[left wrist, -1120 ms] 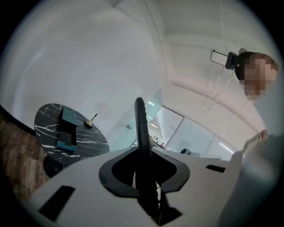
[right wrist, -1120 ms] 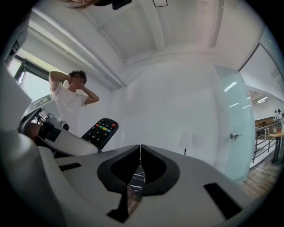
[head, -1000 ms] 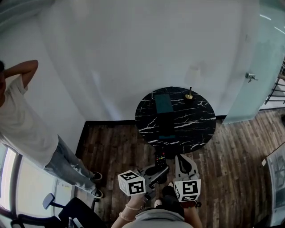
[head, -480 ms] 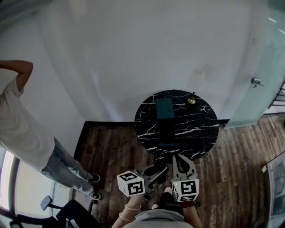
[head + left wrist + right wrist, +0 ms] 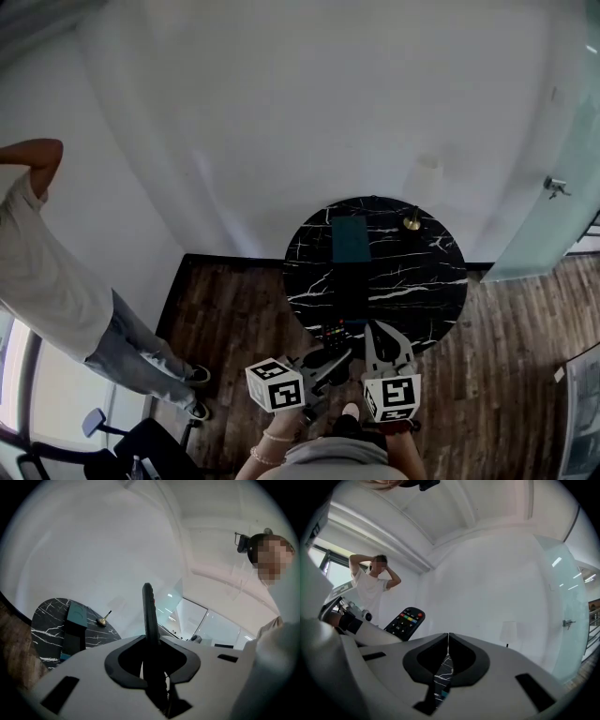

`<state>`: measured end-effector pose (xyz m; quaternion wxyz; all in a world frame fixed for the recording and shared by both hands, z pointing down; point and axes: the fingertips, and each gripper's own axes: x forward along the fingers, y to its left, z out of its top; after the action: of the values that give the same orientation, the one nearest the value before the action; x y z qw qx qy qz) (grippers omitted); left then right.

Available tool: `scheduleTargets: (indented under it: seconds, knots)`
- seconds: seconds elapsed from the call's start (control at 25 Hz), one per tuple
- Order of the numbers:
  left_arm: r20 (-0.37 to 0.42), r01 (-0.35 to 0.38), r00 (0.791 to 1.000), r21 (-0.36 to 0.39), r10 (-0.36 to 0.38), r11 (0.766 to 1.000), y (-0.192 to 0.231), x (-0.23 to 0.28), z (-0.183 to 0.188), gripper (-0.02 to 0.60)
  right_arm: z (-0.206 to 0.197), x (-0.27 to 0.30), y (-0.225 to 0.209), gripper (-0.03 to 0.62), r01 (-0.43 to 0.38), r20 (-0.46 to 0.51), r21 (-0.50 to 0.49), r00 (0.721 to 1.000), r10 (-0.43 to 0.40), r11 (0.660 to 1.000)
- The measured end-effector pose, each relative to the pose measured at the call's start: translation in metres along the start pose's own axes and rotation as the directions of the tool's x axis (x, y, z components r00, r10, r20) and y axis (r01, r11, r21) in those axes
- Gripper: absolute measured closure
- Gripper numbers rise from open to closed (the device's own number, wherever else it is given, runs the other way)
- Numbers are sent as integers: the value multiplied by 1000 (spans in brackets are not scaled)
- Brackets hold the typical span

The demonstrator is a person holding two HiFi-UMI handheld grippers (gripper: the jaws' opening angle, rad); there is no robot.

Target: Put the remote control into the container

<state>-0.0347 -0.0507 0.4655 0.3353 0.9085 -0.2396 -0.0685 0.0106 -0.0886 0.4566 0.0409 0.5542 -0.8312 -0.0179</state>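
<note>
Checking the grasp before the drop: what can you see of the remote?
The remote is a slim black plastic bar with a rounded end, a red button at the tip and a row of coloured keys above small buttons. The left gripper clamps its lower part by the broad faces, so it sticks out forward past the jaws, button face toward the right gripper. It is in the air at the near edge of the table; nothing else touches it.

Right gripper (image 5: pixel 448 635) with fingers pressed together and empty, remote control (image 5: pixel 405 623) at left, person (image 5: pixel 370 588) behind
</note>
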Motion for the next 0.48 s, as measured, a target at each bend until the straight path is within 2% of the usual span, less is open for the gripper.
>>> scheduleTargets:
  seconds: [0.48]
  knots:
    - [30,-35,999,9,35,999,15,59,19,506,4,32,-48,582,-54,20,-15,998,54,998]
